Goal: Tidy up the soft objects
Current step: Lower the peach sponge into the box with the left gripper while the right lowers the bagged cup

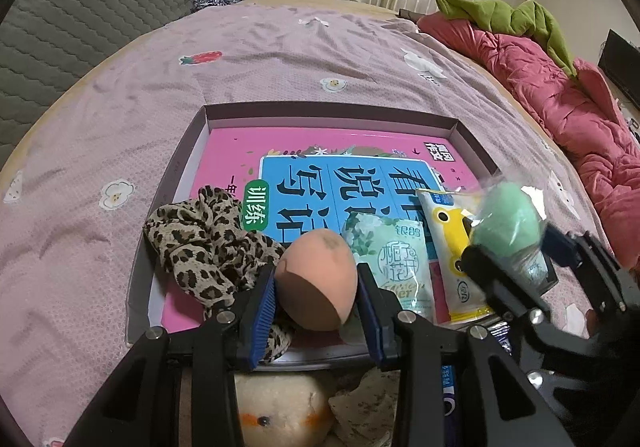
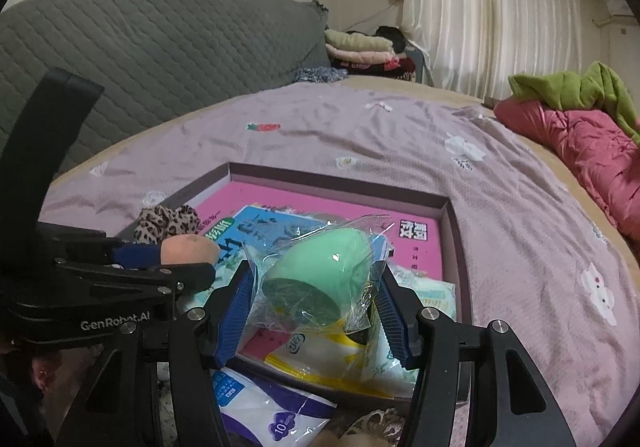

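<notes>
**Two sponges held over the box**

The left hand-held gripper (image 1: 316, 283) clamps one orange sponge (image 1: 318, 279). The right hand-held gripper (image 2: 316, 303) clamps one wrapped green sponge (image 2: 320, 279). Both are above the box (image 1: 320, 113) on the bed (image 1: 120, 127), which holds one leopard scrunchie (image 1: 204, 243) and two packets.

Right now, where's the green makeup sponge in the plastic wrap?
In the right wrist view the wrapped green makeup sponge sits between the right claw's blue pads, over the near right of the shallow box, above the yellow frog packet.
</notes>
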### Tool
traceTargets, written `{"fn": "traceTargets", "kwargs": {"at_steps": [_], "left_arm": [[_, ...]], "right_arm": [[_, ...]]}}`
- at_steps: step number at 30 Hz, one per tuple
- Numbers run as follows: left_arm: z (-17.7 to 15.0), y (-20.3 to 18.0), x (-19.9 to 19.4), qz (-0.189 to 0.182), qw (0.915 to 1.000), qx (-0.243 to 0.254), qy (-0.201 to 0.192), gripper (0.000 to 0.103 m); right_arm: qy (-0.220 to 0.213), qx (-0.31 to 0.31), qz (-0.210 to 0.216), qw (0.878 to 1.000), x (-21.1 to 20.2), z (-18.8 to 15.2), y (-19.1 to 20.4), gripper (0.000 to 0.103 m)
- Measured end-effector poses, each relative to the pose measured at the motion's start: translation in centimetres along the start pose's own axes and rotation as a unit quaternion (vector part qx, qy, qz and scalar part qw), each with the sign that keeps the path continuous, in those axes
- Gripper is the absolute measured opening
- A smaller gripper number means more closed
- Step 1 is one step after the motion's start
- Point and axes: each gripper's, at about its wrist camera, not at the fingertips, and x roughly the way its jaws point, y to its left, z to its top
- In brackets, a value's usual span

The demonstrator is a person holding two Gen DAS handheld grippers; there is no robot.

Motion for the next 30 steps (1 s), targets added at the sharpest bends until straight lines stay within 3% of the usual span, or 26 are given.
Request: {"fn": "traceTargets", "kwargs": {"at_steps": [26,30], "left_arm": [[0.0,0.5,0.1,0.002,1.0,-0.007,0.001,0.039],[0.0,0.6,0.2,0.001,1.0,-0.009,0.002,0.039]], "right_arm": [[0.056,0.003,0.017,0.998,1.5,-0.9,0.2,0.061],[0.057,0.004,0.017,0.998,1.4,-1.0,0.2,0.065]]}}
